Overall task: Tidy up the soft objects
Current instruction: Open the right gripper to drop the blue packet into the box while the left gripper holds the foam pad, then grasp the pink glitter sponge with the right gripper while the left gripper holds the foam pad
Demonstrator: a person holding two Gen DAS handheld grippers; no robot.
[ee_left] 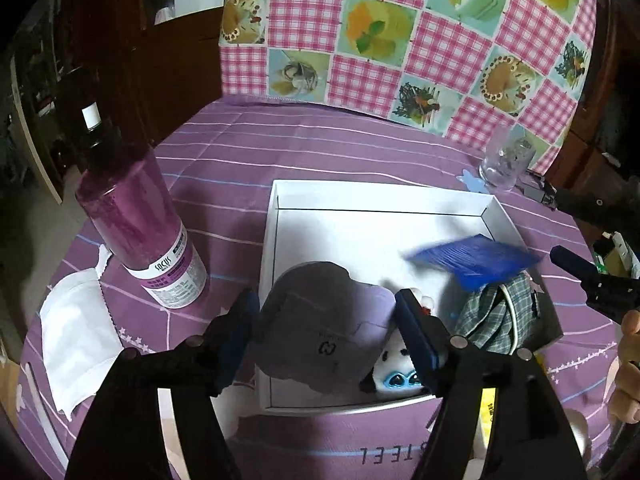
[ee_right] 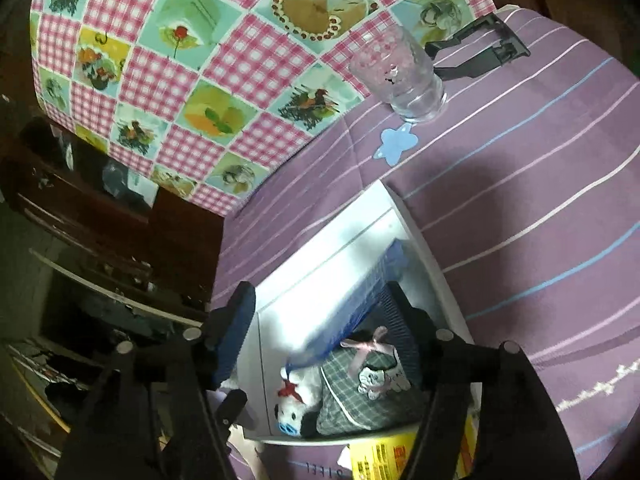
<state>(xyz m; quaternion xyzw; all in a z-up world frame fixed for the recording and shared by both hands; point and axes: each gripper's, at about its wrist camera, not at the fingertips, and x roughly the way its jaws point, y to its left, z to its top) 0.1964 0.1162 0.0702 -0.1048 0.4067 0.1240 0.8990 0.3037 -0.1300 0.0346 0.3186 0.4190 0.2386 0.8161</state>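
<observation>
A white box (ee_left: 384, 196) sits on the purple striped cloth. Inside lie a grey face mask (ee_left: 320, 324), a panda plush (ee_right: 296, 400), a plaid pouch (ee_left: 500, 320) with a pink bow, and a blurred blue ribbed item (ee_left: 476, 260). My left gripper (ee_left: 324, 304) stands open over the box's near left corner. The grey mask lies between its fingers, and the pads do not press on it. My right gripper (ee_right: 320, 292) is open above the box's right side. The blue item (ee_right: 360, 300) is below and between its fingers, loose. One right finger (ee_left: 576, 266) shows at the left wrist view's right edge.
A tall pink bottle (ee_left: 140, 232) stands left of the box, with a white mask (ee_left: 76, 340) lying beside it. A clear glass (ee_right: 404, 76) and a blue star shape (ee_right: 394, 144) are beyond the box. A yellow packet (ee_right: 384, 460) lies near the front; a hand (ee_left: 628, 360) is at right.
</observation>
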